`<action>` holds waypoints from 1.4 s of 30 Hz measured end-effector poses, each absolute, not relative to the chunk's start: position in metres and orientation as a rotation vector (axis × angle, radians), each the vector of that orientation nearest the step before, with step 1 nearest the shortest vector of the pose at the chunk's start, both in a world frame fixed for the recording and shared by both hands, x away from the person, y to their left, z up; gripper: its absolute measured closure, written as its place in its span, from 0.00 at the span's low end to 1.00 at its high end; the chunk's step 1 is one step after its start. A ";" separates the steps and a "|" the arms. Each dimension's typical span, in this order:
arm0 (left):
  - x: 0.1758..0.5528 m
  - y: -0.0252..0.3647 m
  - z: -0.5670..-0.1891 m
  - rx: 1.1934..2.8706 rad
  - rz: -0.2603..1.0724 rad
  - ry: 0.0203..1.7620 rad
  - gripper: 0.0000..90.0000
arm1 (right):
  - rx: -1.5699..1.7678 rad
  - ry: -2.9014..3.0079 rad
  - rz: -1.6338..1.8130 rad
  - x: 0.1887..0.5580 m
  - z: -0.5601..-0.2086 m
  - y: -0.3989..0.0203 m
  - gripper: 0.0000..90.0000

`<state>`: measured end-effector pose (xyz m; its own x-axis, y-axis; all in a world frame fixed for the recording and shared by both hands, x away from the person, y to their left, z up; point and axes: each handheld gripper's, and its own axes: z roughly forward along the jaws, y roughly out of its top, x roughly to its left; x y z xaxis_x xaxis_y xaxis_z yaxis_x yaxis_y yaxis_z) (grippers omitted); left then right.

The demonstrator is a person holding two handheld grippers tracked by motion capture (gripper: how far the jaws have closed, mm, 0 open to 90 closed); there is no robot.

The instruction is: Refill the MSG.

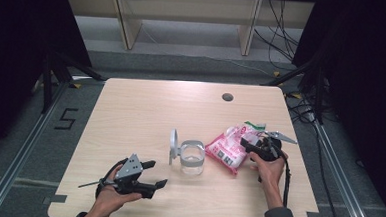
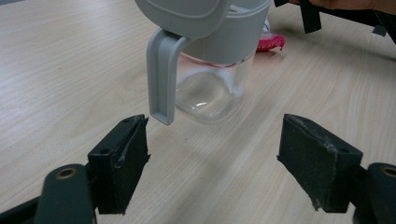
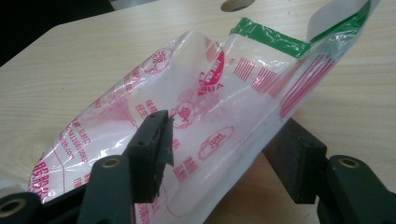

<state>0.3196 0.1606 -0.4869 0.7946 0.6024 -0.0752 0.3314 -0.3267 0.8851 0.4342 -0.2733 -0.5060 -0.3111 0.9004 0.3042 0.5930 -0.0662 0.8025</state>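
The bag (image 3: 196, 135) of white powder lies on the bench (image 1: 146, 106) beside the open jar (image 1: 192, 158), pinched between the right hand-held gripper (image 3: 219, 158), nothing poured yet, while the left hand-held gripper (image 2: 215, 163) waits spread near the jar.

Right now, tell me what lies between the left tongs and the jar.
Bare table top, nothing else: the left gripper view shows the left tongs short of the jar.
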 end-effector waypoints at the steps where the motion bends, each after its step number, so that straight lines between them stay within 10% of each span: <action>1: 0.320 0.160 -0.487 1.940 0.326 0.703 0.26 | 1.605 1.885 1.322 0.435 -0.507 -0.273 0.47; 6: 0.319 0.160 -0.488 1.938 0.314 0.714 0.26 | 1.607 1.868 1.343 0.438 -0.511 -0.272 0.51; 17: 0.319 0.159 -0.487 1.925 0.306 0.714 0.27 | 1.596 1.882 1.359 0.435 -0.508 -0.269 0.95; 42: 0.316 0.158 -0.482 1.922 0.310 0.697 0.27 | 1.264 1.921 1.416 0.410 -0.471 -0.254 1.00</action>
<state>0.3158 0.1584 -0.4825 0.7991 0.5944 -0.0902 0.3309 -0.3094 0.8915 0.4103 -0.2543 -0.4706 -0.4871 0.8578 0.1639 0.4103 0.0591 0.9100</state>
